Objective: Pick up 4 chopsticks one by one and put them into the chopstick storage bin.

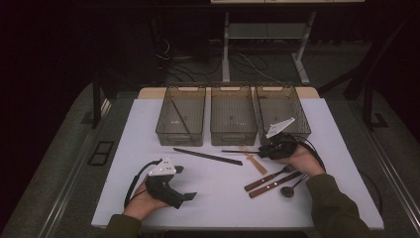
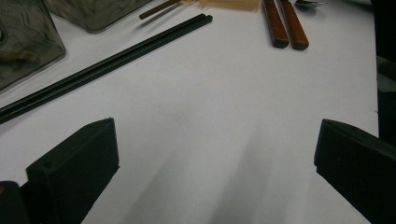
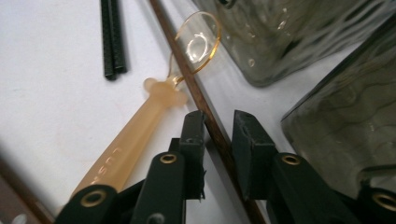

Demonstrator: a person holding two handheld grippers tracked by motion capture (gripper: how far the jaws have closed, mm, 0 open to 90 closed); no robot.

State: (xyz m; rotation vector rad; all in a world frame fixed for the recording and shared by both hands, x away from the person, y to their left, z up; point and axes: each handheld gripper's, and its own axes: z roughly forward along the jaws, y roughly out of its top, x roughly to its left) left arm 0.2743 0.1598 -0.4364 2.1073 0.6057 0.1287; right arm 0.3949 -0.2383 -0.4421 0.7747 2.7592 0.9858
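Observation:
A thin brown chopstick (image 1: 234,151) (image 3: 187,70) lies on the white table in front of the bins. My right gripper (image 1: 263,148) (image 3: 219,123) is low over its near end, jaws narrowly open on either side of it with a small gap showing. Touching the chopstick is an amber plastic spoon (image 1: 256,163) (image 3: 130,140). A pair of black chopsticks (image 1: 208,156) (image 2: 107,65) lies mid-table. My left gripper (image 1: 184,182) (image 2: 215,149) rests near the front left, wide open over bare table.
Three translucent bins stand along the back: left bin (image 1: 163,126) holding one dark chopstick (image 1: 181,119), middle bin (image 1: 233,136), right bin (image 1: 297,116). A wooden-handled fork (image 1: 270,177), a knife (image 1: 275,184) and a metal spoon (image 1: 289,188) lie at the front right.

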